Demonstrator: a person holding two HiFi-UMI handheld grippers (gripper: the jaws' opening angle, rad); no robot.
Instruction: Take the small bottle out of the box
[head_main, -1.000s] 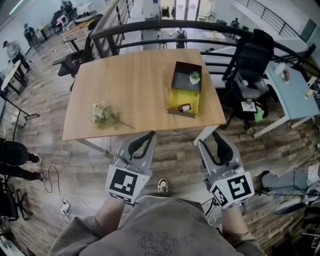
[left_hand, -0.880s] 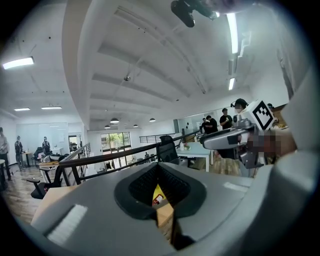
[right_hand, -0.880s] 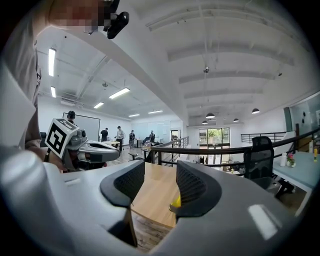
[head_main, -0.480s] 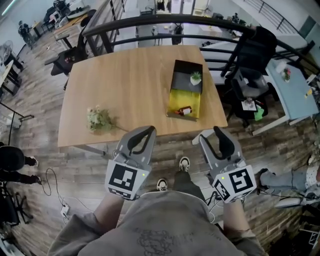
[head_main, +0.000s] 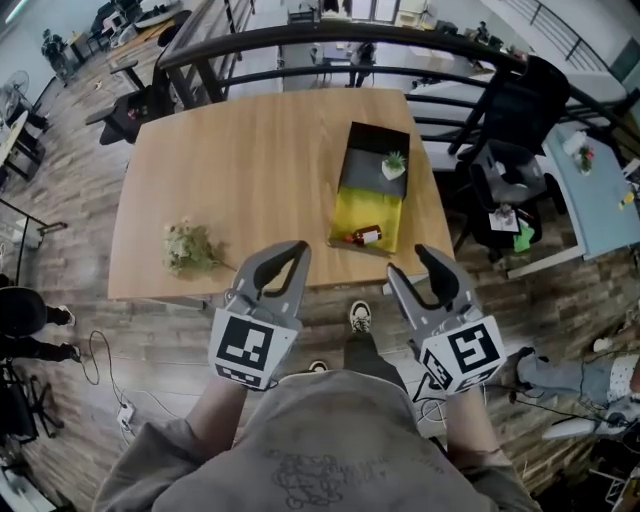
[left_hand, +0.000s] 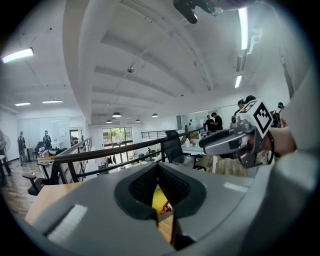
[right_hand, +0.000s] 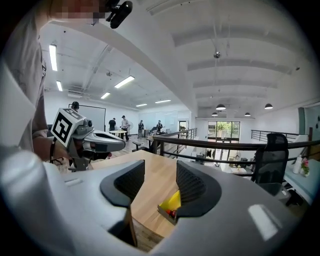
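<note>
Left gripper (left_hand: 159, 167): fingers closed tip to tip, with only a thin slit behind the tips; nothing is gripped. Right gripper (right_hand: 160, 170): fingers well apart, with nothing between them. Both grippers are held side by side at the near edge of the wooden surface (head_main: 260, 160), pointing across it, and neither touches any item.

The small bottle (head_main: 368, 237) lies on its side inside the box (head_main: 372, 152), on the yellow lining at the end nearest the person. It has a red band and a dark cap. The box is long, black-walled and open-topped, and it sits on the right part of the surface, close to the near edge. A small potted plant (head_main: 394, 165) stands in the dark far half of the box, apart from the bottle. The right gripper is the nearer of the two to the box, just short of its near end.

A bunch of pale flowers (head_main: 187, 247) lies on the left part of the surface, well apart from the box. A dark railing (head_main: 300, 38) curves behind the surface, and a black office chair (head_main: 510, 110) stands beyond the right side
</note>
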